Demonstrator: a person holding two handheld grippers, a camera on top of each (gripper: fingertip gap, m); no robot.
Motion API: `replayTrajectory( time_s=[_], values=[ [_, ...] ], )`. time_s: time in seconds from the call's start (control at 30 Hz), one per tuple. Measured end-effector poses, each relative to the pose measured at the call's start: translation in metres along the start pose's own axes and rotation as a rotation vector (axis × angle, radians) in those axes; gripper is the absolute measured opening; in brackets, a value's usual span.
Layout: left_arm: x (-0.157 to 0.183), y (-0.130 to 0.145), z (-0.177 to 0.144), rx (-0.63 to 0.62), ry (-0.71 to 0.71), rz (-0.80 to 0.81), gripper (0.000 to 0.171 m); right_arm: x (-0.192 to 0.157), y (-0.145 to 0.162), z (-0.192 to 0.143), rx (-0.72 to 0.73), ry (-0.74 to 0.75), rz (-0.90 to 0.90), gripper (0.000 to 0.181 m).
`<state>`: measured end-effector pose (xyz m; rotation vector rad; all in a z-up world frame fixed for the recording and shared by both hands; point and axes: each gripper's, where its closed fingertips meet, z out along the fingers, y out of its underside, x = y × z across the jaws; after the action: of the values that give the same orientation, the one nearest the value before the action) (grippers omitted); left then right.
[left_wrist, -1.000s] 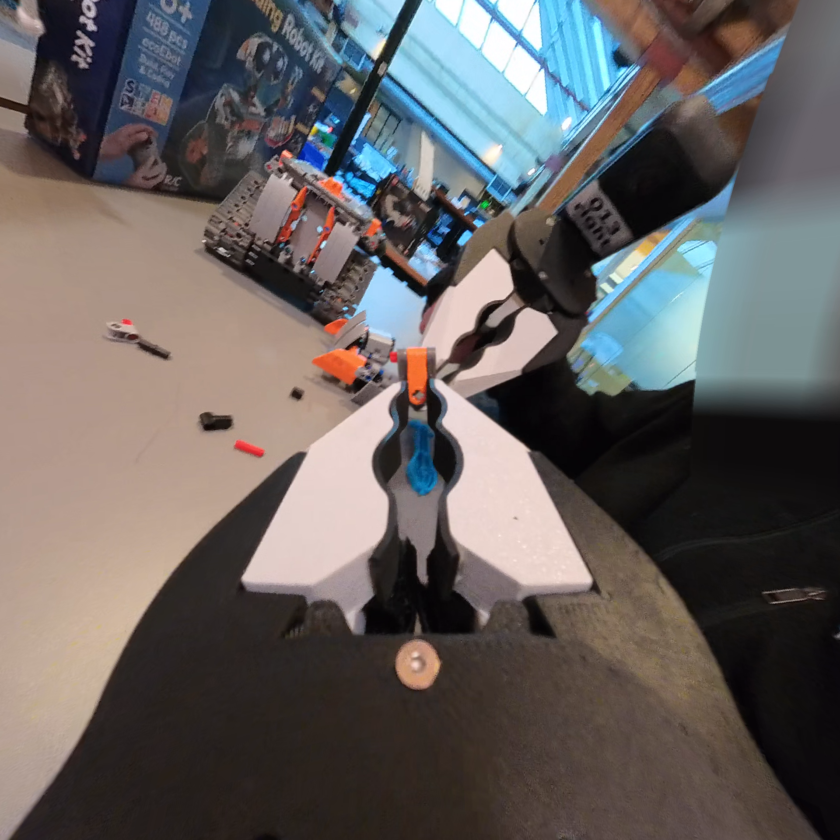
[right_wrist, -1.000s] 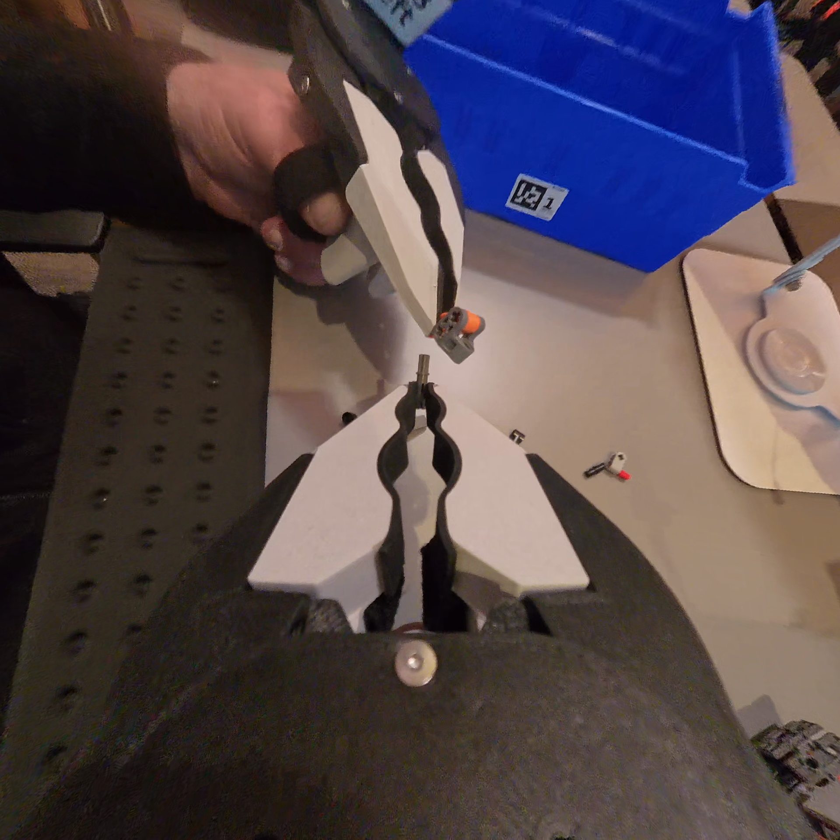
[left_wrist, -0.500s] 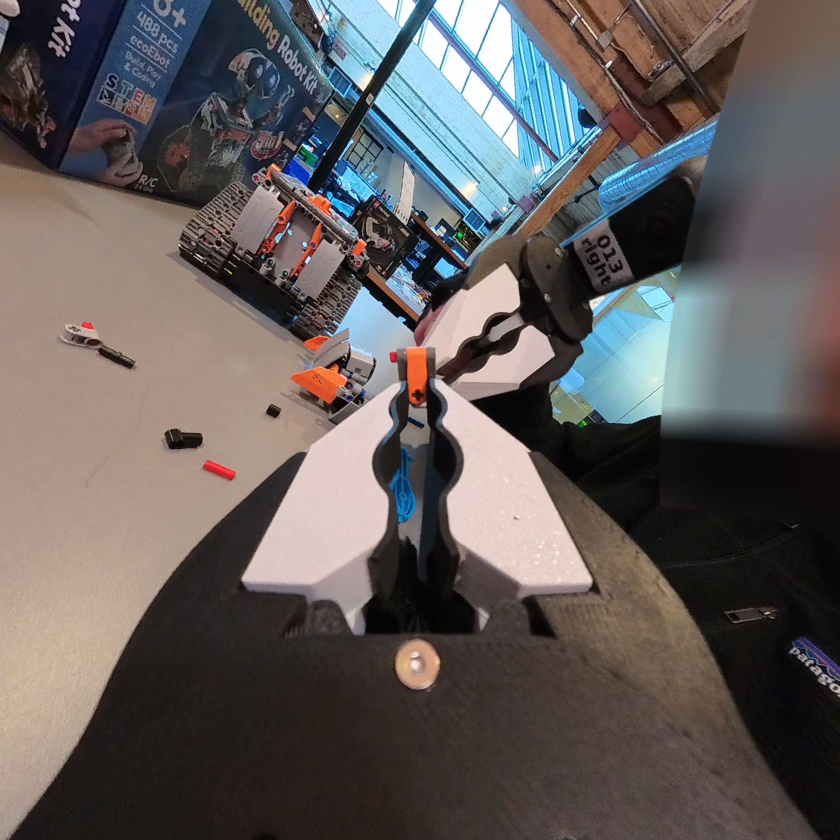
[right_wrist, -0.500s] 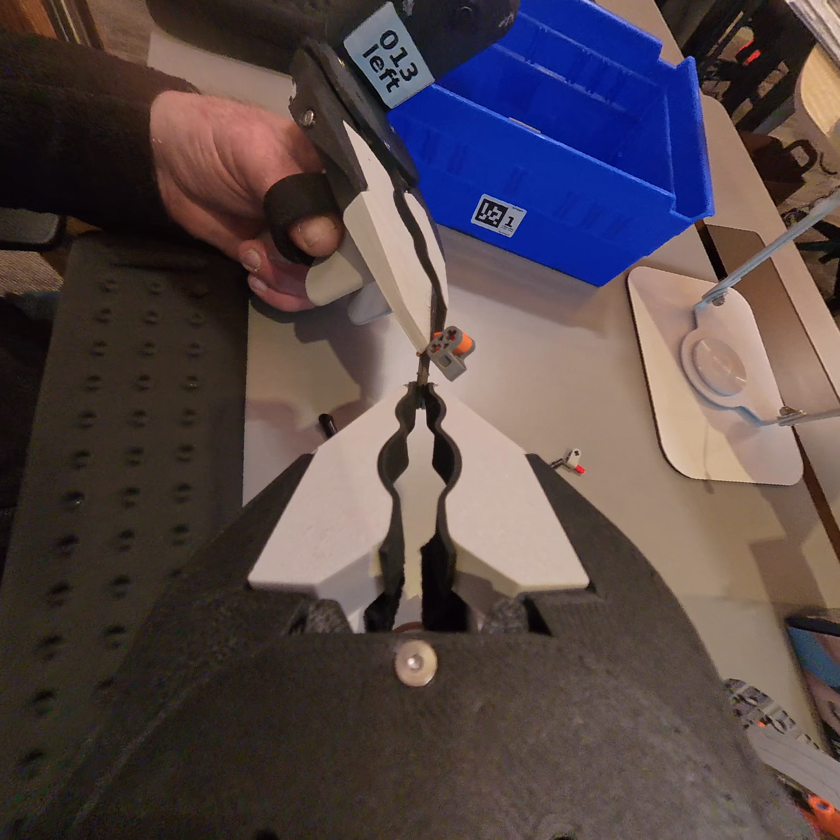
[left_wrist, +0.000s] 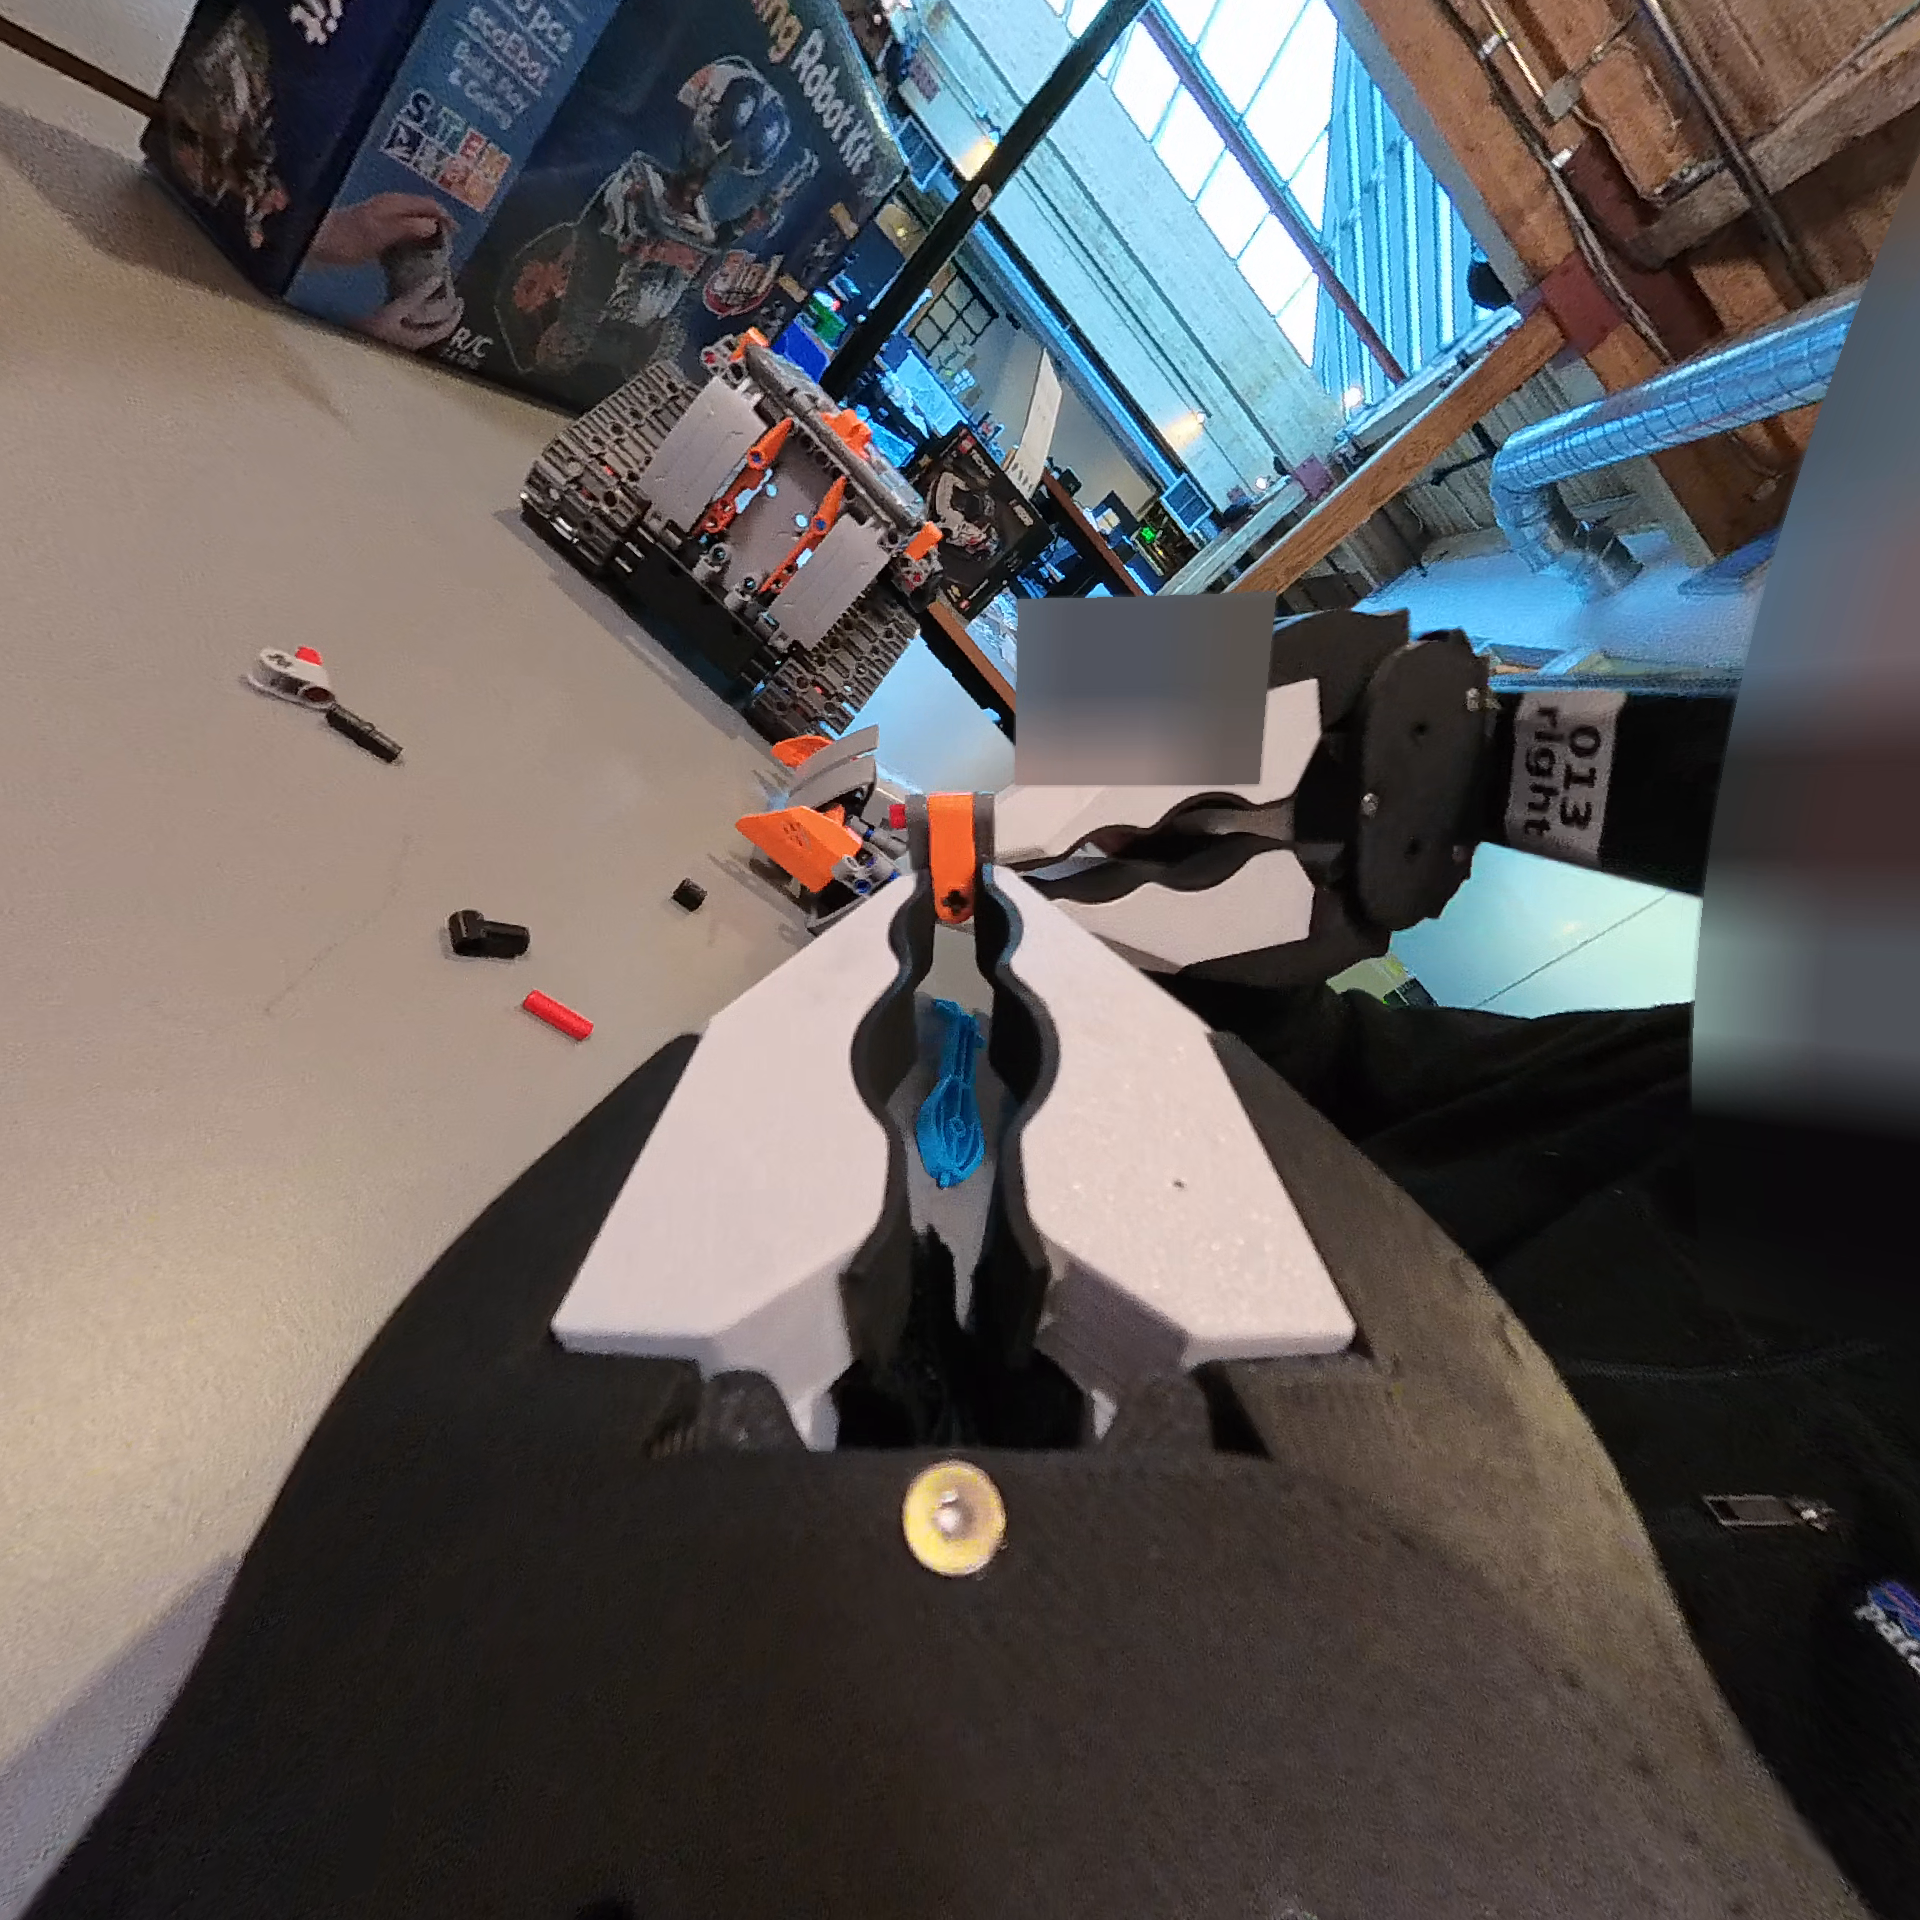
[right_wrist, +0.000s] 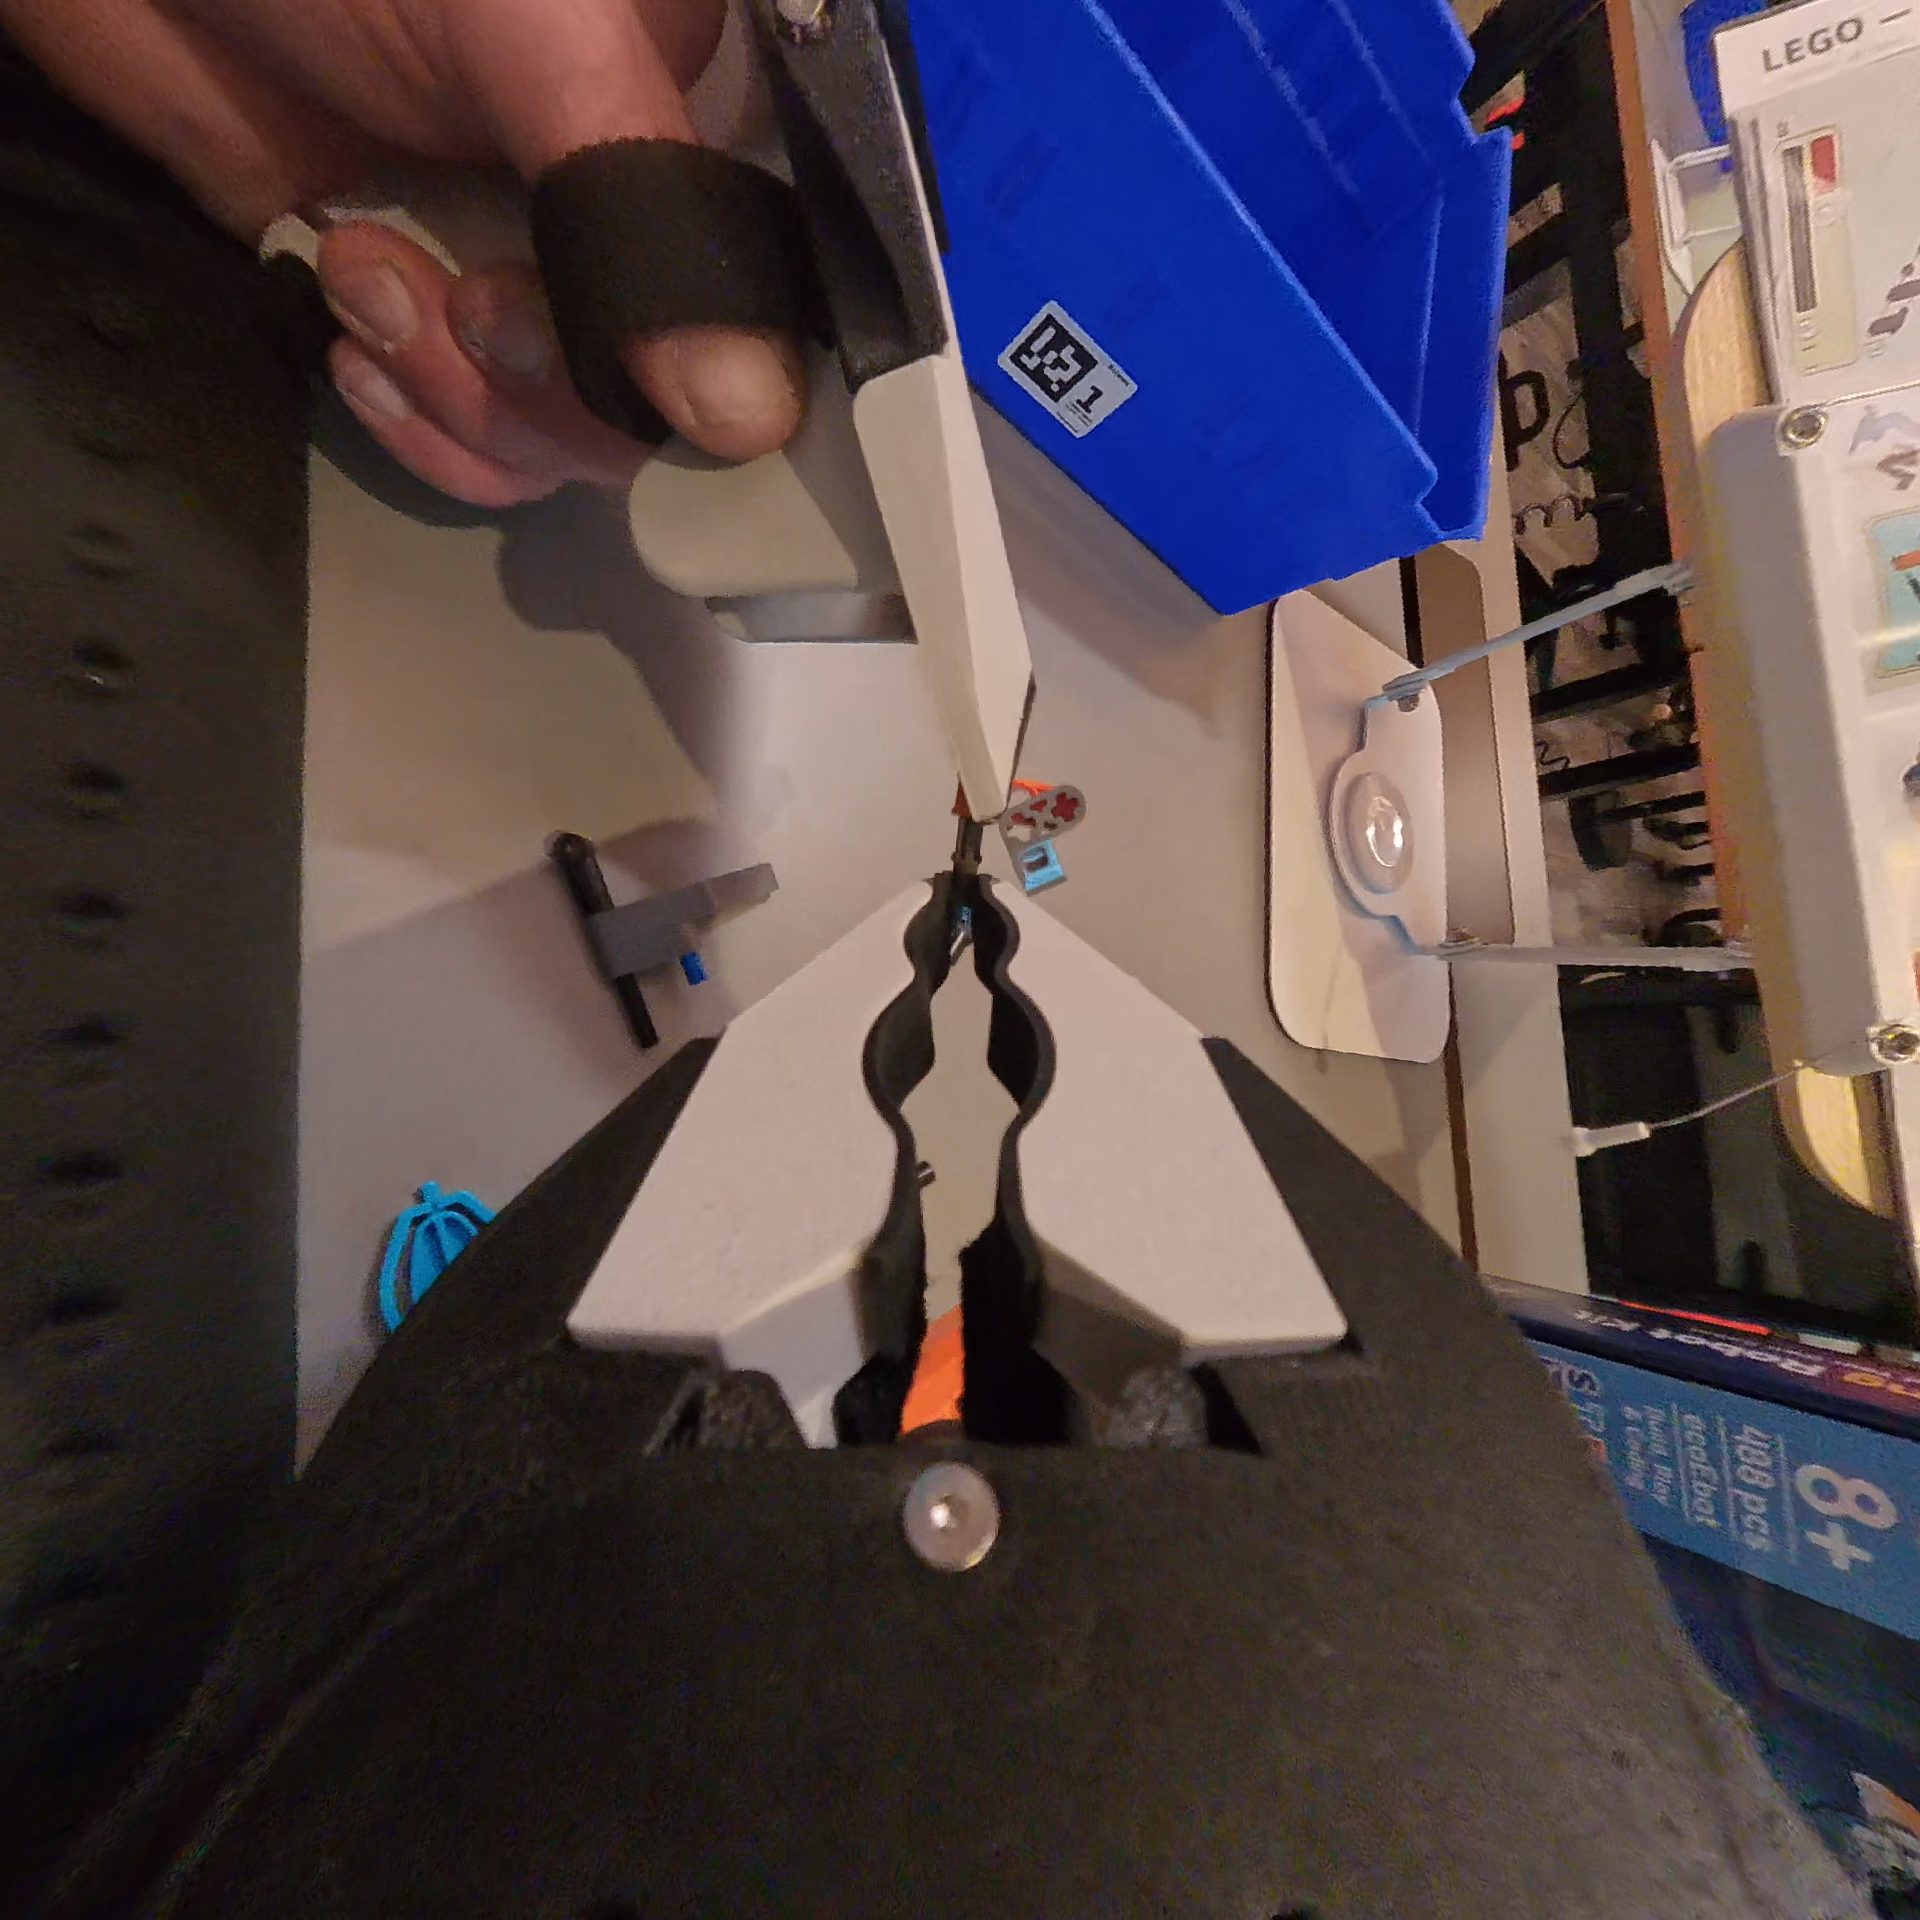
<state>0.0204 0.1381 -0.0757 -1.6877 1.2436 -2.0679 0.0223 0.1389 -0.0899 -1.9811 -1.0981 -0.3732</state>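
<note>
Left hand-held gripper (left_wrist: 951, 883) pinching a small orange-and-grey connector piece (left_wrist: 949, 847) at frame centre, above the grey table (left_wrist: 208, 935). Right hand-held gripper (right_wrist: 961, 902) pressed together on a thin black pin (right_wrist: 966, 847), tip meeting the connector piece just above centre of its view. Loose on table: red pin (left_wrist: 557, 1015) and black connector (left_wrist: 486, 934) left of centre, tracked model (left_wrist: 743, 540) upper centre, blue bin (right_wrist: 1195, 291) top of right view.

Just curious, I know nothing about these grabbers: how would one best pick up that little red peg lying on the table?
Grip the red peg across its middle, coming straight down from above. It lies flat on the table, a short round stick, with open space either side for the fingers.
</note>
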Motion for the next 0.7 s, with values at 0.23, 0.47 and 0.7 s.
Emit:
replayTrajectory(
  time_s=[0.23, 0.47, 0.7],
  values=[
    [0.003, -0.009, 0.003, 0.046, -0.017, 0.067, 0.005, 0.008, -0.003, 0.000, -0.027, 0.210, -0.126, 0.000],
    [0.002, -0.010, 0.004, 0.054, -0.003, 0.069, 0.005, 0.009, -0.006, 0.003, -0.043, 0.320, -0.189, 0.000],
    [0.003, -0.016, 0.004, 0.086, 0.027, 0.024, 0.005, 0.013, -0.007, 0.002, -0.008, 0.329, -0.117, 0.000]
  ],
)
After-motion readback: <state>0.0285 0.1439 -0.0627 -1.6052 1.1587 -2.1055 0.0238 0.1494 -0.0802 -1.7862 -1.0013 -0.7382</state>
